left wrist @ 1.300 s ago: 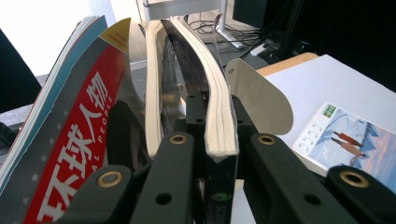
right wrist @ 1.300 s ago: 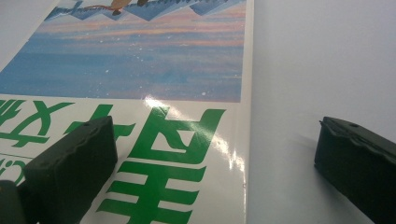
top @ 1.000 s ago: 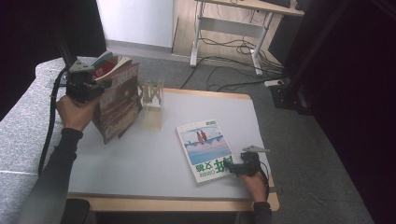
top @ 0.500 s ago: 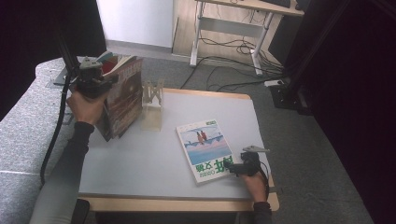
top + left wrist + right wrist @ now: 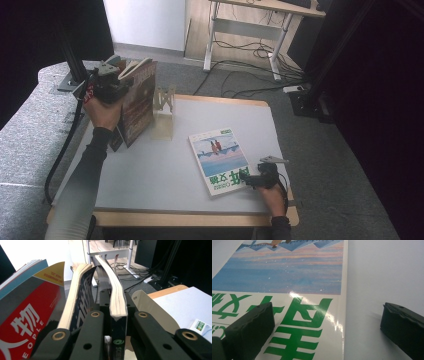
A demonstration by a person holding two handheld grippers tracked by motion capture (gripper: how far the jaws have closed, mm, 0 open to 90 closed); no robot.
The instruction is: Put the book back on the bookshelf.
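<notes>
Brown-covered book [image 5: 139, 102] held upright at the table's [image 5: 150, 170] far-left corner, just left of the pale bookstand [image 5: 164, 112]. Left gripper [image 5: 112, 89] has its jaws clamped on that book's edge; the left gripper view shows the spine pinched between them, red magazine [image 5: 27, 317] alongside. Right gripper [image 5: 250, 178] sits low at the near-right corner of the green-and-white book [image 5: 219, 159] lying flat mid-table, jaws apart, one over the cover, one over bare table.
</notes>
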